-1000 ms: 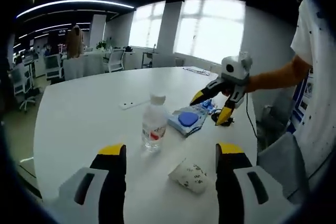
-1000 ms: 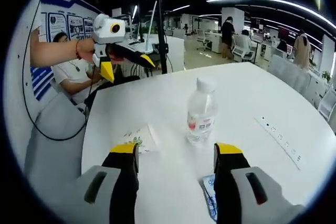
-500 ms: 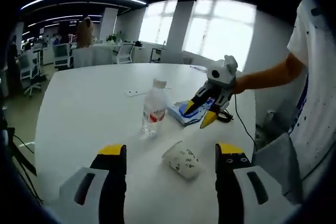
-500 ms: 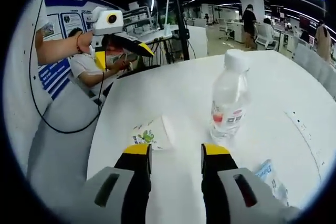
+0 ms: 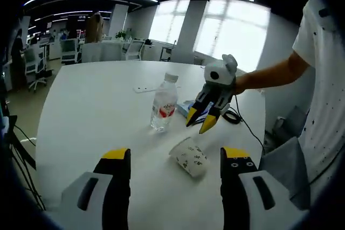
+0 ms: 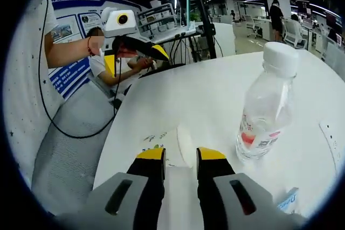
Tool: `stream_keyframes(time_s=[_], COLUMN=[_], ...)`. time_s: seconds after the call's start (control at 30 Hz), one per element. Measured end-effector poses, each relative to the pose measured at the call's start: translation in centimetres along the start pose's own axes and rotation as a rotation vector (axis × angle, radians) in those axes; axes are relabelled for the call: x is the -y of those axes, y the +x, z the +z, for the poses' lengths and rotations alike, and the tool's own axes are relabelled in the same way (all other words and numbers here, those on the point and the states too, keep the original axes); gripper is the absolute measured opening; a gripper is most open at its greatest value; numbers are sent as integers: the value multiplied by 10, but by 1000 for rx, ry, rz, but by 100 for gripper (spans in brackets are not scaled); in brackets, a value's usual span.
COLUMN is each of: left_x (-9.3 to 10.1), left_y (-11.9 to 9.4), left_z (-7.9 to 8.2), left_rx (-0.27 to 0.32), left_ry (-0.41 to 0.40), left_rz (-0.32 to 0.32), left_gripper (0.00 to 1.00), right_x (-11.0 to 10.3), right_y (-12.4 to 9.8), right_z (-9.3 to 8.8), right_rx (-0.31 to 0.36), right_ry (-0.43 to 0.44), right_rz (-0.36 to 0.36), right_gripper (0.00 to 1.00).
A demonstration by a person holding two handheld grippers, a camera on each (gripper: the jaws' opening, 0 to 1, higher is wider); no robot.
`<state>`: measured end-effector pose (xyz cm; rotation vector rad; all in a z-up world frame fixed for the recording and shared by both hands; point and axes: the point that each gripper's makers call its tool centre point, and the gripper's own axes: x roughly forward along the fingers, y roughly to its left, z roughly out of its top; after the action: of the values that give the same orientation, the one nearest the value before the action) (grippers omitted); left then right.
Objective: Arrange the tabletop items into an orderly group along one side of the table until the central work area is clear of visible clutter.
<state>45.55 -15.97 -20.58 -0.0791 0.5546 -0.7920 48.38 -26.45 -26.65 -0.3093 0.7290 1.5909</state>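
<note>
**Paper cup lies on its side, right gripper close to it**

Paper cup (image 5: 189,157) lies tipped over on the white table (image 5: 86,111), near the upright water bottle (image 5: 164,102) and a blue packet (image 5: 186,109) behind it. The right gripper (image 5: 202,119) points down at the cup's mouth with its jaws almost closed and nothing between them, probably to pinch the rim. The left gripper (image 5: 170,160) hangs above the table, jaws wide open and empty. All items are loosely scattered, not yet grouped along one side.
</note>
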Motion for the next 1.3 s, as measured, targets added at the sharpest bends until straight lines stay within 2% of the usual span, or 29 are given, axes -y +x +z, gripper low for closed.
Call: stream_keyframes(time_s=[0.27,0.5,0.6,0.83,1.13,1.3], left_x=[1,3,3,4,10,13], left_y=[3,6,8,10,11,11], left_z=[-3,-6,-6,-3,-1,-1], left_rx=[1,-3,-2,2,2,1], left_ry=[-11,-18,-19,-14,-6,-3], left_rz=[-2,-7,-9,-14,-30,-37], left_gripper=[68,68,68,67,67,67], right_x=[0,-2,-9,-19,-43,-55], right_y=[13,20,21,19,16,14], right_z=[-6,-8,-10,-17,-22,-16], right_rx=[-13,5,-6,-29,-62,-35], right_ry=[15,97,117,136,176,211], right_rz=[58,126,166,197,263,277], right_gripper=[20,19,15,4,0,0])
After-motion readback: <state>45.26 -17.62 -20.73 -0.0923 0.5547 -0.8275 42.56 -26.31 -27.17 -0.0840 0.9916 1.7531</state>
